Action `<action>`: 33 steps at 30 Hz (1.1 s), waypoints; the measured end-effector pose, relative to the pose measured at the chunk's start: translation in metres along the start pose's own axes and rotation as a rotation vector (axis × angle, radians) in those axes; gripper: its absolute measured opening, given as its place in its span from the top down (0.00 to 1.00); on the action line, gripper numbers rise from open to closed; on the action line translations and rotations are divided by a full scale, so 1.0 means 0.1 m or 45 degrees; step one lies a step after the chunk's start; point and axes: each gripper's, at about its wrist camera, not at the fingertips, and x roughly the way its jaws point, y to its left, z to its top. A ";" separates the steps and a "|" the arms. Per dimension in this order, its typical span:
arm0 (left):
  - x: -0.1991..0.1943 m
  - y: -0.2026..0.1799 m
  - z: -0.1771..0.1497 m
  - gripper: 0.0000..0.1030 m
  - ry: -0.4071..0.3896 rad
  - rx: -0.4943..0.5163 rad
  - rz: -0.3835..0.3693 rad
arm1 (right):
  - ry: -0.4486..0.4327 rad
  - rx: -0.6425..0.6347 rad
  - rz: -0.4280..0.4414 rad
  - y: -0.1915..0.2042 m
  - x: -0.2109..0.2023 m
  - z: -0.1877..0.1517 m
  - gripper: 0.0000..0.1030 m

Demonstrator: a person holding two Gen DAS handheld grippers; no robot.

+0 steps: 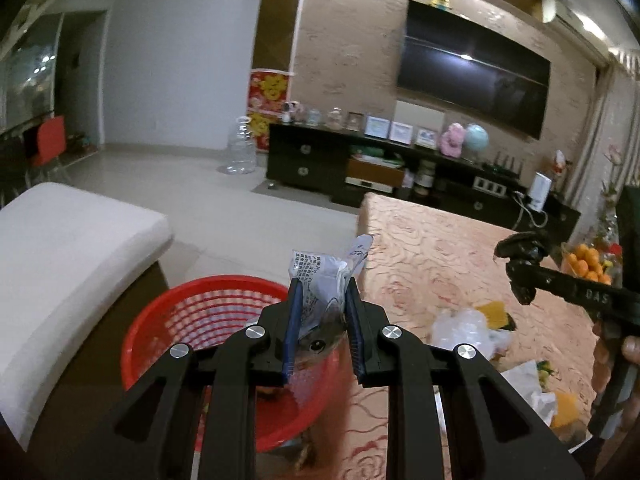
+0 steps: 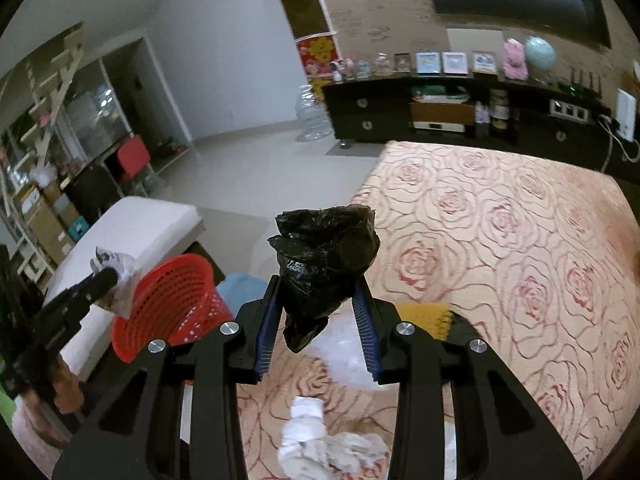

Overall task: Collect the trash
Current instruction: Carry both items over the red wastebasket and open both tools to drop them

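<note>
The left gripper (image 1: pixel 321 280) has its fingers clenched on a printed plastic wrapper (image 1: pixel 320 270), above the red basket (image 1: pixel 168 320) (beside the worktop (image 1: pixel 460 248)). The right gripper (image 2: pixel 318 284) pinches a crumpled black bag (image 2: pixel 324 256), with white tissue (image 2: pixel 320 440) beneath its fingers.

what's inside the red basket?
Mostly red mesh shows inside the basket. The left tool and its wrapper cover the right side; a brownish scrap peeks out at the bottom, unclear.

Pale tiled floor (image 1: pixel 208 200), dark TV (image 1: pixel 472 68) — perhaps wall-mounted — above black cabinet (image 1: pixel 308 160).
</note>
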 end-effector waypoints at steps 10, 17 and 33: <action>-0.03 0.43 -0.02 0.80 0.033 -0.094 0.104 | 0.036 -0.195 0.139 0.75 0.26 -0.02 0.66; 0.02 0.59 -0.06 0.80 0.082 -0.117 0.133 | 0.105 -0.274 0.284 1.22 0.53 0.11 0.66; 0.36 0.69 -0.16 0.80 0.230 -0.097 0.211 | 0.254 -0.328 0.382 1.62 1.04 -0.04 0.65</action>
